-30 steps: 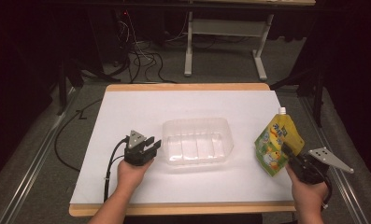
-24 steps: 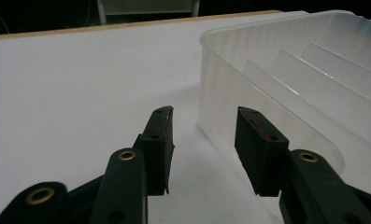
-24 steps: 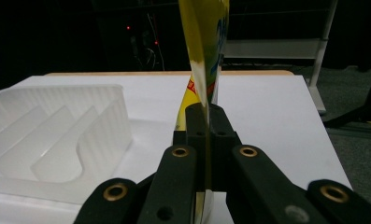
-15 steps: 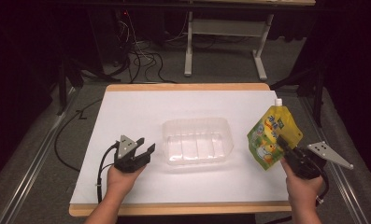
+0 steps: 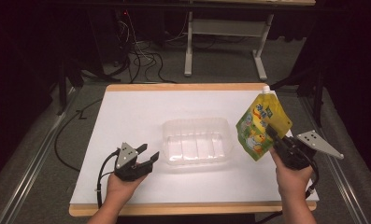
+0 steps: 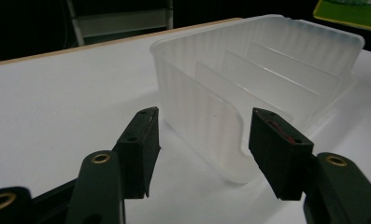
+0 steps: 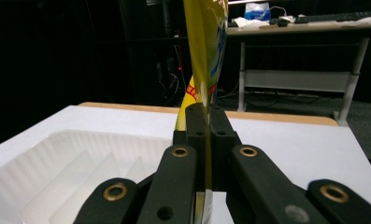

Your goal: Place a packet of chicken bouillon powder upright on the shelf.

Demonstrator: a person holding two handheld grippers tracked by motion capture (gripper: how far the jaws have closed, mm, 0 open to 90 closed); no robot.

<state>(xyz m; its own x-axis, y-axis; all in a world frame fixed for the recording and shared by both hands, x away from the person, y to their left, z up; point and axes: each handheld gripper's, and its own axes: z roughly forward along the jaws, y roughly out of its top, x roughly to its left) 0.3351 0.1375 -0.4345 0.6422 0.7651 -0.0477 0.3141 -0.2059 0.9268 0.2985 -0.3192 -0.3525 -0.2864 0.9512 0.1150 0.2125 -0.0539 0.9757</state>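
Right gripper [image 5: 270,134]: jaws pressed together on the lower edge of the yellow pouch [image 5: 261,123]. The pouch is off the table [image 5: 127,112], just beside the right end of the clear tray [image 5: 197,142], standing up with its white cap on top and leaning away from the tray.

Left gripper [image 5: 146,156]: just off the tray's left end, jaws spread and just been opening, nothing pinched. In the left gripper view the tray's end wall [image 6: 206,126] sits ahead of the gap, untouched by the pads.

Step in hand, as I judge it: getting the pouch into the tray.
- Carry the pouch over the tray's rim before lowering; the thin wall will likely slide if bumped.
- Tip the pouch toward flat so it lies along the tray rather than standing across the ribs.
- Use your left gripper to steady the tray's left end if it shifts.
- Release only once the pouch rests on the tray floor.

Tray contents: empty; ribbed floor, low dividers, translucent walls.
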